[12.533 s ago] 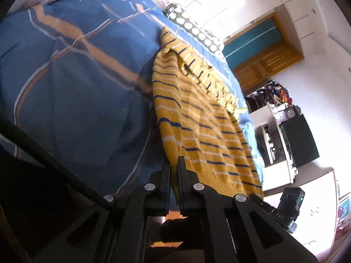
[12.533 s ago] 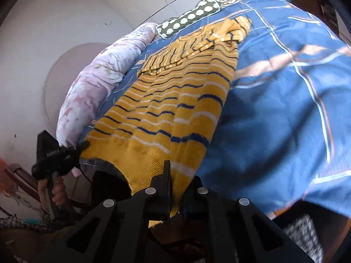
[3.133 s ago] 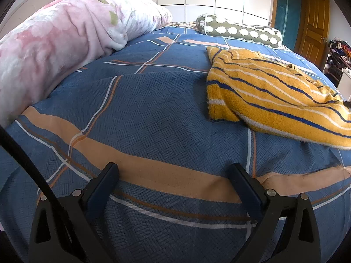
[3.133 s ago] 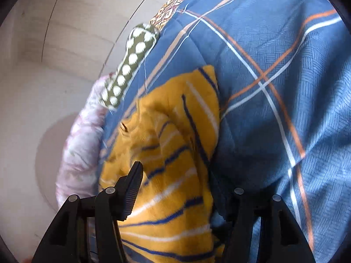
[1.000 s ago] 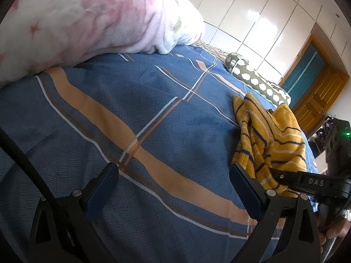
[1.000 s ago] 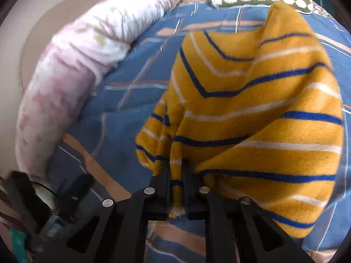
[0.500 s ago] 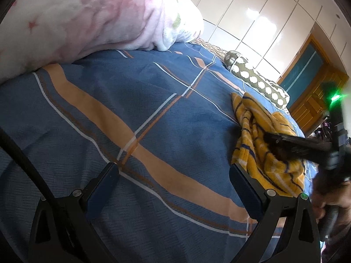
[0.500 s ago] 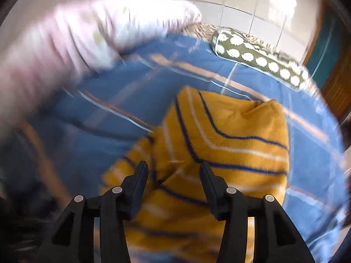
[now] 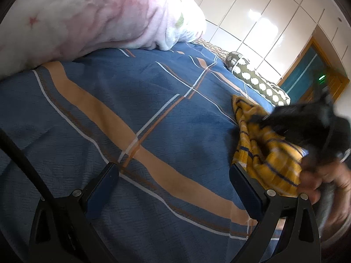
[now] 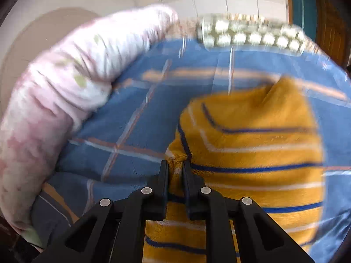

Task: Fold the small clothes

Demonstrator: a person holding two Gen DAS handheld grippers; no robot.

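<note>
Bunched yellow sweater (image 10: 252, 153), blue-and-white stripes

1. A home bedroom: a bed under a blue plaid cover (image 9: 136, 100) fills both views.
2. A pink floral duvet (image 9: 92, 15) is bunched along one edge of the bed.
3. A green bolster pillow with white dots (image 9: 258, 83) lies at the far edge.
4. White built-in wardrobe doors (image 9: 258, 19) and a wooden door frame (image 9: 329, 74) stand behind.

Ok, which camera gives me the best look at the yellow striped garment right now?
The right wrist view: the yellow striped garment fills its foreground, though blurred, with an edge between the closing right gripper. The left wrist view shows only a bunched part of it at the right edge, partly hidden behind the blurred right gripper.
</note>
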